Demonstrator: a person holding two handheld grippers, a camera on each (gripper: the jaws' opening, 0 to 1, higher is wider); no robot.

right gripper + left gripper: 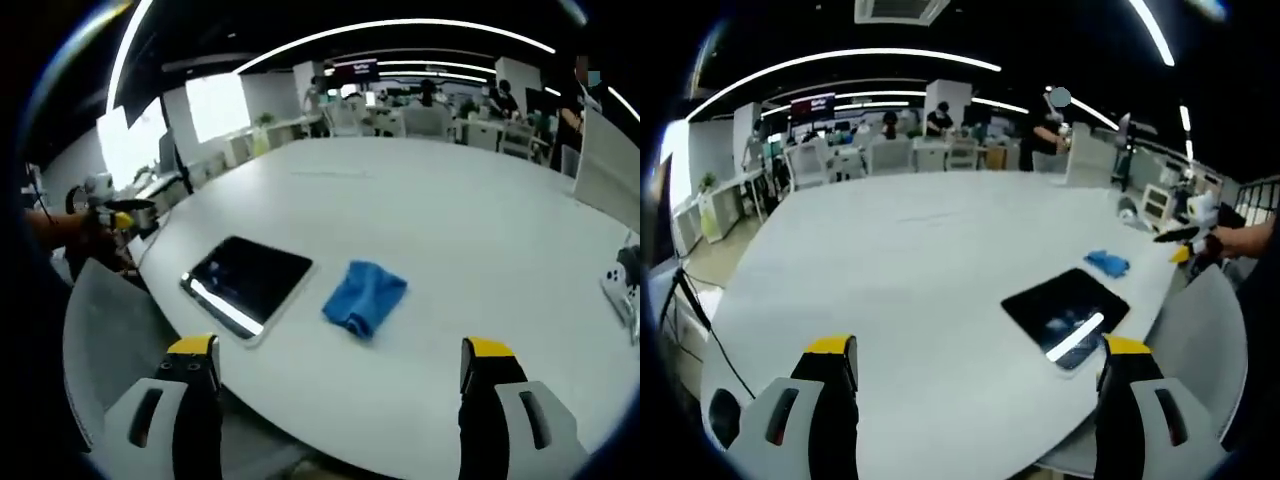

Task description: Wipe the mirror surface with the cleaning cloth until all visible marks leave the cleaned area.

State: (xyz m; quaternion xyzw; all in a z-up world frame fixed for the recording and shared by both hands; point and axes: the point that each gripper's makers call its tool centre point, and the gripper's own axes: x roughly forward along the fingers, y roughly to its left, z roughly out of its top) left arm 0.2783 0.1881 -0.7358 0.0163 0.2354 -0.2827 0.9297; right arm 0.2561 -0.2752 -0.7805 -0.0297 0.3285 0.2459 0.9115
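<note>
Both tools are empty with jaws spread wide: the right gripper (338, 385) hangs just off the table's near edge, lined up toward the blue cleaning cloth (364, 297), probably to pick it up first, while the left gripper (978, 385) waits over bare tabletop. The cloth lies crumpled on the white table (440, 220), just beside the mirror (250, 278), which rests flat close to that near edge, reflecting a ceiling light. Wiping looks not yet begun.
</note>
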